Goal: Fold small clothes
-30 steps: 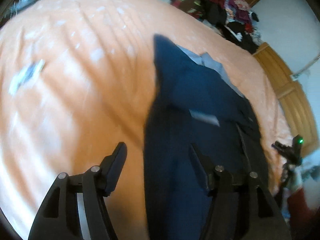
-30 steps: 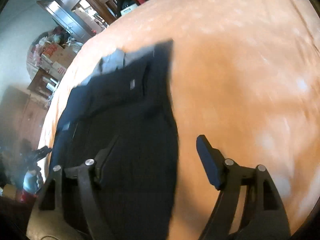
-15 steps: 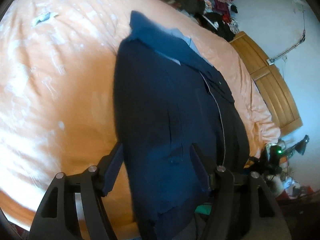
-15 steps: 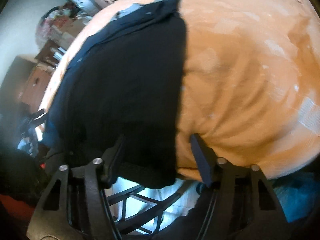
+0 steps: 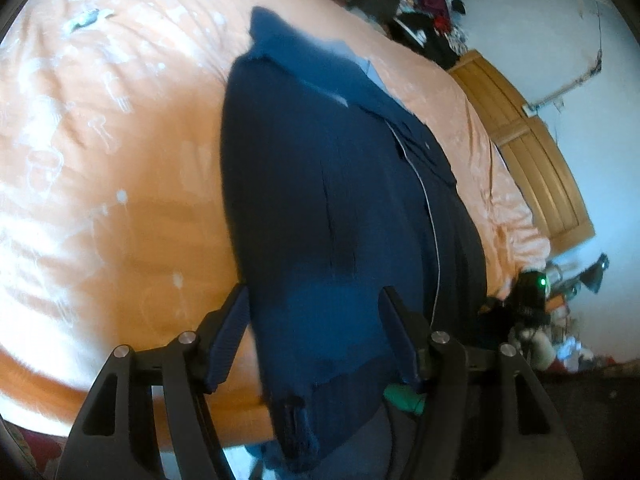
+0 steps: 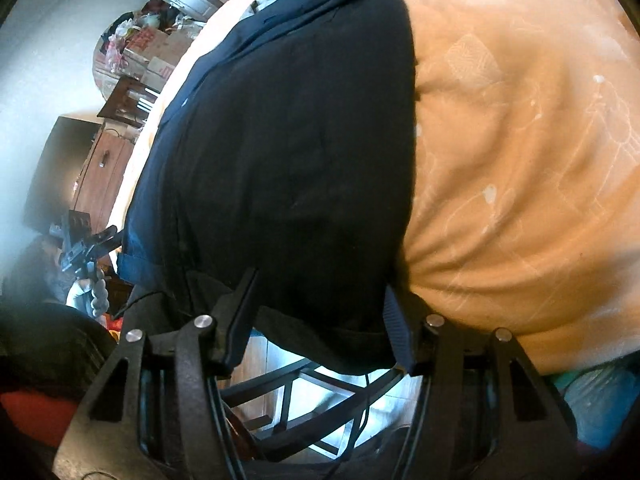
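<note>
Two grippers spread wide over navy jacket (image 5: 320, 184) on orange bedspread (image 5: 120, 160).
Left gripper (image 5: 314, 320) and right gripper (image 6: 320, 304) at 6 o'clock, jaws apart, hem hanging between, nothing clamped.

Garment (image 5: 328, 184) lies on bed (image 5: 112, 168), hem overhanging near edge between spread tongs.

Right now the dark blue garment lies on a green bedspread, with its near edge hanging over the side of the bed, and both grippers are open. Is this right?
Not quite. The bedspread is orange, not green, as the left wrist view shows. The rest holds: the dark blue garment hangs over the bed's near side, and the left gripper and right gripper are open.
</note>
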### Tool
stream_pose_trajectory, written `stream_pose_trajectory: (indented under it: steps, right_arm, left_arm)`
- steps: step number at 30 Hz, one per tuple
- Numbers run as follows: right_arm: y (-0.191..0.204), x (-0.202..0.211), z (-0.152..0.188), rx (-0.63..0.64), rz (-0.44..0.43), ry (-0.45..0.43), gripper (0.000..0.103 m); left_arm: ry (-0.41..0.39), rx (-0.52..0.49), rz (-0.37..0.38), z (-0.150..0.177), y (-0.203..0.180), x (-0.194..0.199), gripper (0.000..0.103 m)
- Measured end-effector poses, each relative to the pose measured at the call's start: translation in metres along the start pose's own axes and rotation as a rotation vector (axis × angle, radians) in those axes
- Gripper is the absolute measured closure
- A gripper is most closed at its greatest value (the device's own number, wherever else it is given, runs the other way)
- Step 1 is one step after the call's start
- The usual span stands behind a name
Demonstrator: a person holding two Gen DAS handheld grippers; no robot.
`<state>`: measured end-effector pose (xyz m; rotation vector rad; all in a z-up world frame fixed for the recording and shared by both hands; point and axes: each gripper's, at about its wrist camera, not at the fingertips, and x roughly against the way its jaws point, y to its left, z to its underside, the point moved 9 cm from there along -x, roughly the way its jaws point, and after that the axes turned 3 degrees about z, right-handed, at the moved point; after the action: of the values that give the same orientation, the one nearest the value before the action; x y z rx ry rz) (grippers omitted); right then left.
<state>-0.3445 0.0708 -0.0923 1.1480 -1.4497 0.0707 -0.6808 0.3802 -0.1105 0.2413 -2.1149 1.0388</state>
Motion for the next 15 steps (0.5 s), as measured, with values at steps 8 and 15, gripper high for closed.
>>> stream_pose_trajectory:
  steps: [8, 15]
  right_arm:
    - [0.001, 0.000, -0.002, -0.004, 0.020, -0.016, 0.048]
    - [0.006, -0.012, -0.003, 0.027, 0.081, -0.004, 0.042]
  left_arm:
    - [0.057, -0.015, -0.043, 0.020, 0.005, -0.009, 0.075]
    - [0.096, -0.158, -0.350, 0.021, -0.010, -0.027, 0.069]
